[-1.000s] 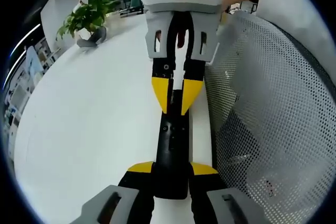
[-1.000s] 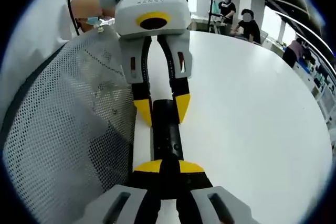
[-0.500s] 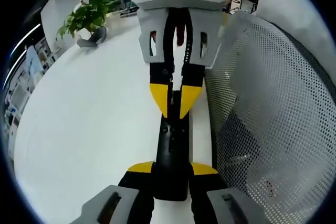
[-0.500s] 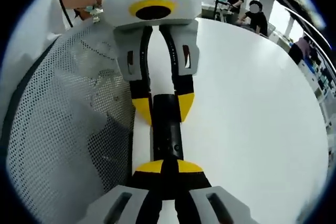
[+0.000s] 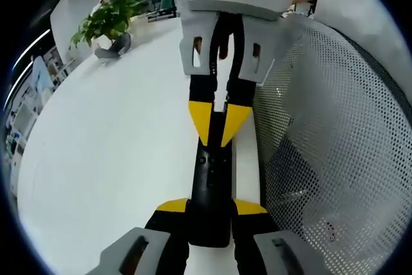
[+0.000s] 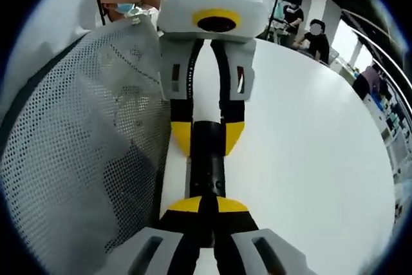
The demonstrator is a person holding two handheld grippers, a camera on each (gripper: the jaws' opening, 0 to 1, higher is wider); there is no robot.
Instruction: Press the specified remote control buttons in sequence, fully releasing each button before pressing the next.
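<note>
L gripper point(image 5: 210, 207) clamps remote point(image 5: 210, 188) end – R gripper point(image 6: 201, 205) closed, tips on it.

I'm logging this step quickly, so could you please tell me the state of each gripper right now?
Left gripper: shut on the black remote control.
Right gripper: shut, its tips together above the remote's face.

R gripper point(image 5: 218, 134) backed slightly up remote point(image 5: 210, 188) (tips closed).

remote point(image 5: 210, 188): black | table point(image 5: 109, 133): white | plant point(image 5: 106, 18): green
</note>
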